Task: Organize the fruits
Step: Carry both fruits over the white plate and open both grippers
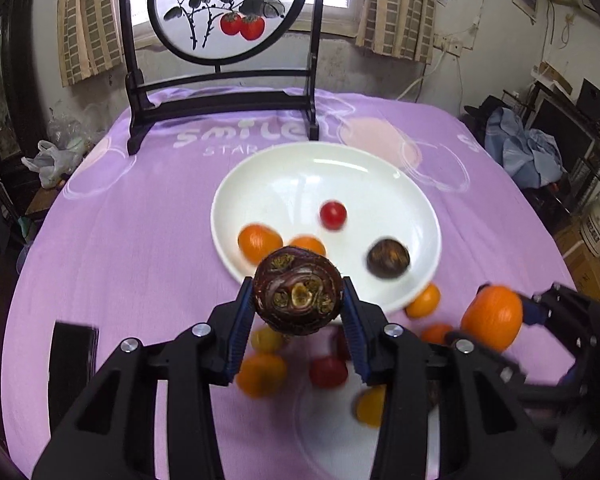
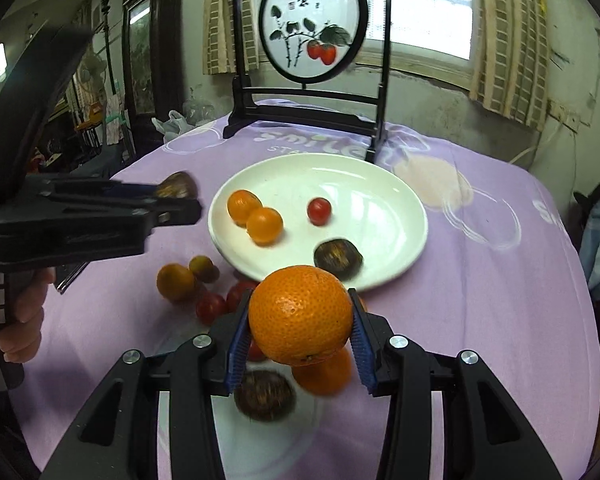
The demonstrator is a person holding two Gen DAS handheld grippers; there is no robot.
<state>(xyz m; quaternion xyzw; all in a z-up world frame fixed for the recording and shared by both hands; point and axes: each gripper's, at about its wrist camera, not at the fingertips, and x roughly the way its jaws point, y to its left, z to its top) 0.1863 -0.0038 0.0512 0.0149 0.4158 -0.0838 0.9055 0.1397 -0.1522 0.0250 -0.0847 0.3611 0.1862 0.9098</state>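
My left gripper [image 1: 299,300] is shut on a dark brown water chestnut [image 1: 299,292], held above the purple cloth near the white plate's [image 1: 380,184] front rim. My right gripper [image 2: 300,320] is shut on a large orange [image 2: 300,314], lifted clear of the cloth. That orange [image 1: 492,316] also shows at the right of the left wrist view. On the plate [image 2: 380,208] lie two small oranges [image 2: 264,225], a cherry tomato [image 2: 319,210] and a dark chestnut [image 2: 338,258]. Loose fruit lies on the cloth below both grippers: small oranges [image 2: 175,281], cherry tomatoes [image 2: 211,307] and another chestnut [image 2: 265,395].
A black-framed round screen painted with persimmons [image 1: 228,12] stands at the table's far edge behind the plate. A flat dark object [image 1: 74,356] lies on the cloth at the left. A person's hand [image 2: 20,320] grips the left tool. Clutter lines the room's right side.
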